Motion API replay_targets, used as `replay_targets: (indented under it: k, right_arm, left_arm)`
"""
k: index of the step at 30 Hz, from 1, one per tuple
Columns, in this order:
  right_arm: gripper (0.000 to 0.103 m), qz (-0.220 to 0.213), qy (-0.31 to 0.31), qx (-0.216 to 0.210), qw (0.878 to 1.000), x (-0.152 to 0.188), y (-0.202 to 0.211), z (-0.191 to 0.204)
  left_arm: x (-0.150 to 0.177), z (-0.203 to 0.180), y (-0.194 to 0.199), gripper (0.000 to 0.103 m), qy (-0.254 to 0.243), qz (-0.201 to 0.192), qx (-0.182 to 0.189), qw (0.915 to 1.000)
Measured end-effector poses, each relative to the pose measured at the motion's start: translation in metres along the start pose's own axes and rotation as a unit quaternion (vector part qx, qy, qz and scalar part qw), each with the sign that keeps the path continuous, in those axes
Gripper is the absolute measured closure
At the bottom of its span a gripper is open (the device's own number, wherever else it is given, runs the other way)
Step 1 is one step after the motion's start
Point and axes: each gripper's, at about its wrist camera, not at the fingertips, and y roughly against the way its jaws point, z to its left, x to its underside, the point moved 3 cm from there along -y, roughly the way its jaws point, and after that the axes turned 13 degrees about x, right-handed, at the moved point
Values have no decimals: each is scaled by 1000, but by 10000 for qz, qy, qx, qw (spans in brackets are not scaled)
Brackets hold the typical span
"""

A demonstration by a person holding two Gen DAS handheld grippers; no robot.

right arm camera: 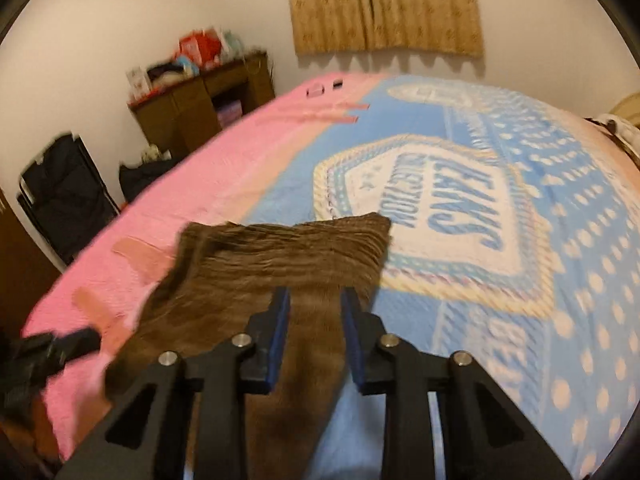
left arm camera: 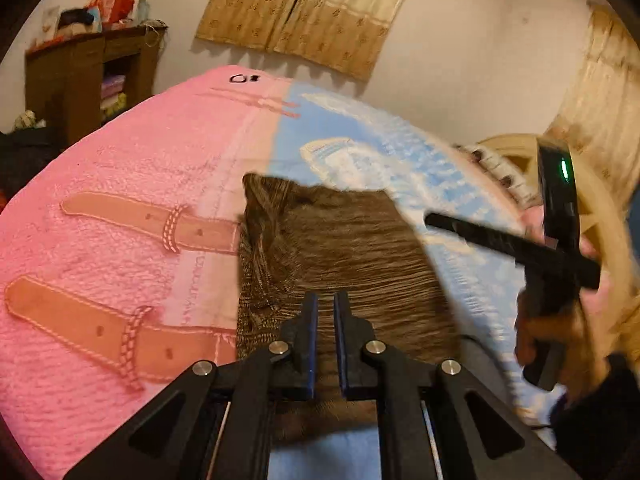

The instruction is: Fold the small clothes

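A brown ribbed knit garment [left arm camera: 340, 256] is laid on the bed, spread across the seam where the pink half of the bedspread [left arm camera: 100, 208] meets the blue half w/ the printed badge [right arm camera: 432, 208]. The piece is seen as a roughly flat rectangle w/ a narrower part trailing toward the cameras; a doubled, thicker edge is seen along its left side in the left wrist view, so one fold is judged prob. done already. What kind of garment it is cannot be told.

Left hand-held gripper [left arm camera: 326, 320]: held low over the near part of the cloth, jaws nearly together w/ a narrow gap; whether fabric is pinched between the blue pads [left arm camera: 313, 340] cannot be told. Right hand-held gripper [right arm camera: 314, 320]: jaws parted, a wide gap shown w/ the brown cloth lying beneath, nothing clamped, so it is read as released. In the left wrist view the right unit is seen off to the right of the cloth, blurred, raised above the blue half.

Progress, as a judgement: early-to-mid. The garment is spread and approx. squared, but the trailing near part is not yet tucked in, and no compact folded bundle is seen. Left to do: near part brought over, then prob. a final halving. No other small clothes are seen on the bed; a wooden cabinet [right arm camera: 208, 96] and curtains [right arm camera: 384, 4] are seen at the far wall.
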Motion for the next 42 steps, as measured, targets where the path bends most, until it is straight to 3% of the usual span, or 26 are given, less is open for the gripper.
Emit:
replay_targets:
  k: [3, 5, 7, 13, 17, 18, 19, 22, 27, 30, 33, 36, 38, 39, 41, 42]
  right_arm:
    - [77, 76, 107, 70, 9999, -10, -37, 9]
    - [77, 390, 204, 117, 9990, -12, -61, 12]
    - [77, 697, 331, 498, 9958, -12, -88, 11]
    - [78, 872, -219, 643, 9939, -30, -118, -7]
    - [78, 810, 134, 972, 9919, -30, -106, 2]
    - [78, 643, 129, 1094, 9918, -31, -96, 3]
    - [71, 375, 75, 1115, 9930, -30, -80, 5]
    - [56, -143, 22, 590, 9982, -12, -27, 13]
    - [55, -15, 303, 325, 9990, 38, 6, 27]
    - [53, 187, 276, 544, 9980, 62, -5, 31]
    - [41, 86, 109, 700, 9974, 72, -12, 30]
    - [29, 283, -231, 707, 9968, 69, -21, 22]
    - [23, 391, -503, 605, 9961, 69, -25, 14]
    - [23, 392, -577, 533, 9961, 69, -25, 11]
    - [23, 342, -566, 595, 9960, 69, -22, 12]
    - [23, 275, -530, 668, 9960, 69, -19, 13]
  left_arm:
    - [1, 20, -32, 95, 131, 190, -284, 9993]
    - [0, 26, -42, 95, 193, 198, -180, 9995]
    - [-5, 24, -46, 95, 61, 151, -225, 9996]
    - [-9, 26, -53, 95, -90, 153, -235, 9996]
    - [-10, 24, -54, 95, -191, 242, -242, 9992]
    - [-11, 24, -56, 95, -203, 255, -259, 9991]
    - [-12, 24, -58, 95, -215, 265, -272, 9990]
    - [-11, 22, -58, 95, -305, 286, -310, 9986]
    - [-8, 20, -58, 95, -359, 238, -401, 9983]
    - [-6, 17, -58, 95, -411, 213, -482, 9978]
    - [-4, 16, -57, 95, -486, 179, -535, 9972]
    - [-3, 15, -56, 94, -492, 153, -523, 9973]
    - [-3, 14, -56, 89, -521, 154, -488, 9973]
    - [-2, 13, -56, 79, -554, 161, -408, 9975]
    - [0, 3, -58, 49, -731, 242, -13, 9970]
    - [1, -5, -61, 21, -884, 348, 241, 9952]
